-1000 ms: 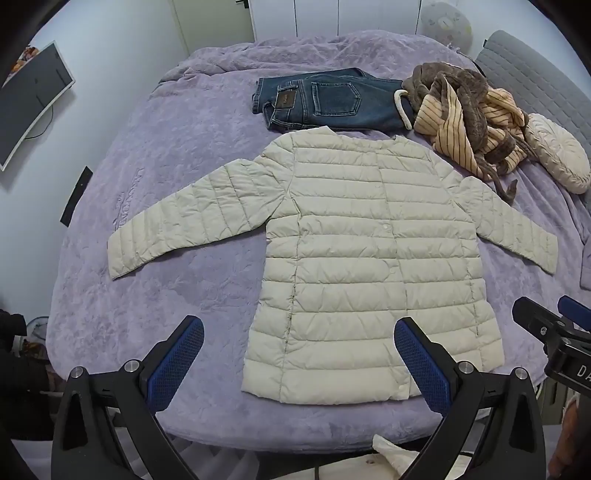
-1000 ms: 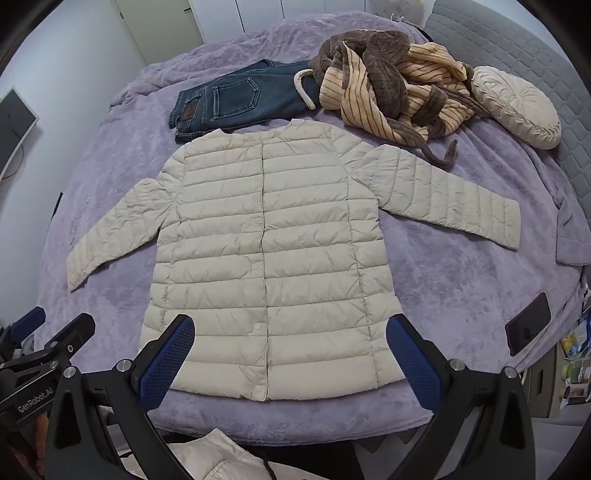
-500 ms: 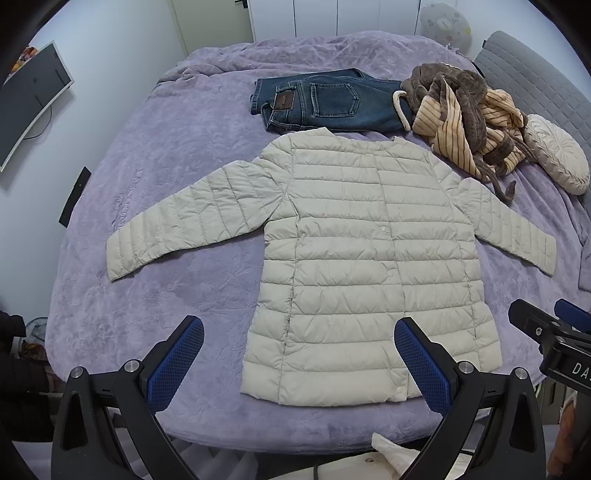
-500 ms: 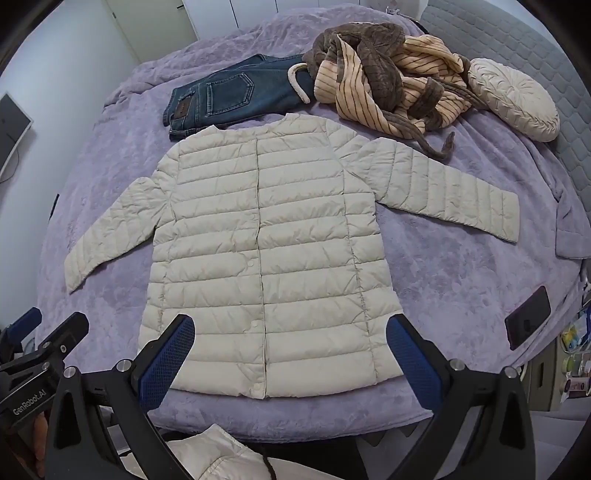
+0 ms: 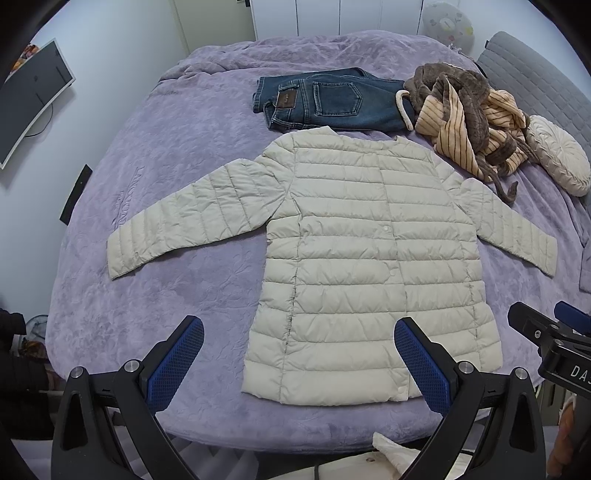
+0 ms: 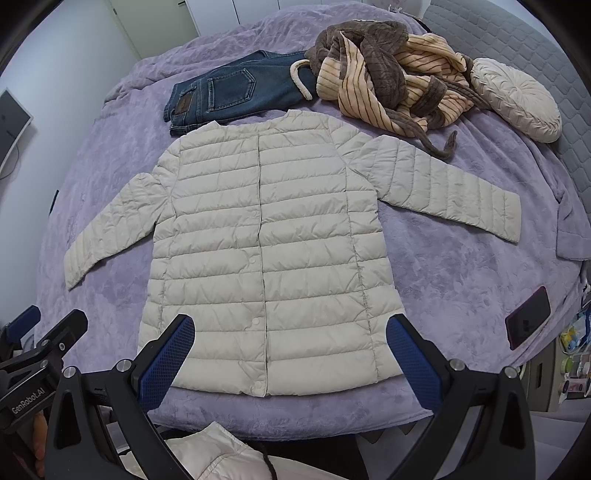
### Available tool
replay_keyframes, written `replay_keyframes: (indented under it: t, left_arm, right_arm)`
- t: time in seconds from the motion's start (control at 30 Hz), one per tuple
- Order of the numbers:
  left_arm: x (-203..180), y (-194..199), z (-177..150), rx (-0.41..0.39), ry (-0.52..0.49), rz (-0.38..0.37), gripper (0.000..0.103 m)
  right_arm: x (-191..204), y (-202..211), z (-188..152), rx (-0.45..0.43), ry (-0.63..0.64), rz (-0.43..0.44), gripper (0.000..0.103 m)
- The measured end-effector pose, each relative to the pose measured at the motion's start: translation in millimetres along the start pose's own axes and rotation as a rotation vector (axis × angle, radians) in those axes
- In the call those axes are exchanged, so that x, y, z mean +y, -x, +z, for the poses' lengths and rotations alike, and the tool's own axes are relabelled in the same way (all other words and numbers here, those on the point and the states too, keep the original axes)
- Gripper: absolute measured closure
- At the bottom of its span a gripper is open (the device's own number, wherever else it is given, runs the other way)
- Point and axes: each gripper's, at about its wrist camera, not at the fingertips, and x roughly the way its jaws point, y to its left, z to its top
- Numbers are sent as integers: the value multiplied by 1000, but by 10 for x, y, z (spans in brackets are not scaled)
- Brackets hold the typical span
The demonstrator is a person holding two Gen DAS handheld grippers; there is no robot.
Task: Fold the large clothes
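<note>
Left wrist view had the left gripper (image 5: 299,354) wide open, holding nothing, seemingly hovering above the puffer jacket (image 5: 354,266); right gripper (image 6: 290,356) same.

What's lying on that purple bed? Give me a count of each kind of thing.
Cream puffer jacket: 1
Blue jeans: 1
Brown-and-striped robe, heaped: 1
Round cream cushion: 1
Dark phone: 1
Total: 5

We see a bed (image 5: 155,155) under a purple blanket, white wardrobe doors (image 5: 332,16) behind, a grey padded headboard (image 6: 517,48) alongside.
</note>
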Motion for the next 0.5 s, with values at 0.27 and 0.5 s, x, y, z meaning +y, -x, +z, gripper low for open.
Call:
replay_keyframes:
  t: [0.27,0.5]
  left_arm:
    - [-1,3,12,1,0,0,0]
    - [1,5,17,2,0,0,0]
  right_arm:
    - [-27,28,31,0,-3,4,0]
    - [-34,39,34,1,-1,4,0]
